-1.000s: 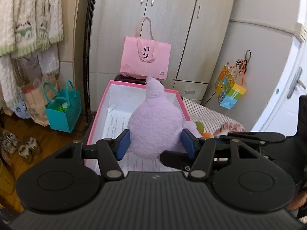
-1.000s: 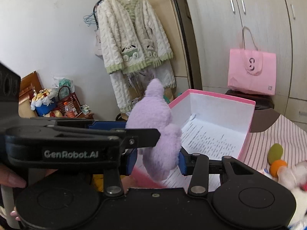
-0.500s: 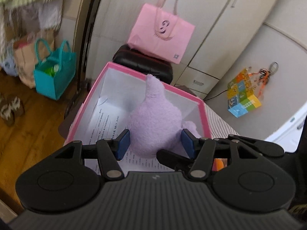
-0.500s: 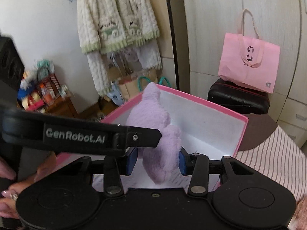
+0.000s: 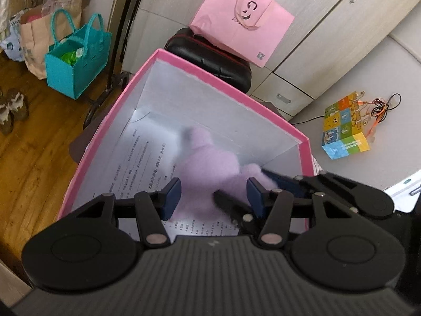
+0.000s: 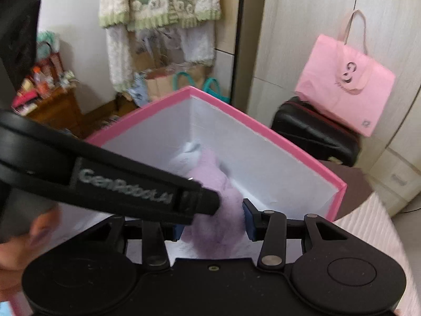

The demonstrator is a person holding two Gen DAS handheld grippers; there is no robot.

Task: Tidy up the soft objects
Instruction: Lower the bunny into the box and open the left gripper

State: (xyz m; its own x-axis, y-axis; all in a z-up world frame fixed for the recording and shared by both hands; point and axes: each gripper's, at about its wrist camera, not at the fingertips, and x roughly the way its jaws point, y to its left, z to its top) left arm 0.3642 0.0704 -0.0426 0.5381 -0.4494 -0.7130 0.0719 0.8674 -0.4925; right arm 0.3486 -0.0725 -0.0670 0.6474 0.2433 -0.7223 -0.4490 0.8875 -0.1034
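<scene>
A lilac plush toy is held inside a pink box with white walls and printed paper on its floor. My left gripper is shut on the plush from both sides. My right gripper is shut on the same plush, its fingers reaching in from the right of the left wrist view. The plush is low in the box, its ear pointing at the far wall. The left gripper's body crosses the right wrist view as a black bar.
A pink paper bag rests on a black case behind the box, against wardrobe doors. A teal tote and paper bags stand on the wooden floor at left. A striped cloth lies right of the box. A knitted cardigan hangs behind.
Both grippers have carried the plush forward and down, from above the box's near rim to well inside the box. Both views tilted downward.
</scene>
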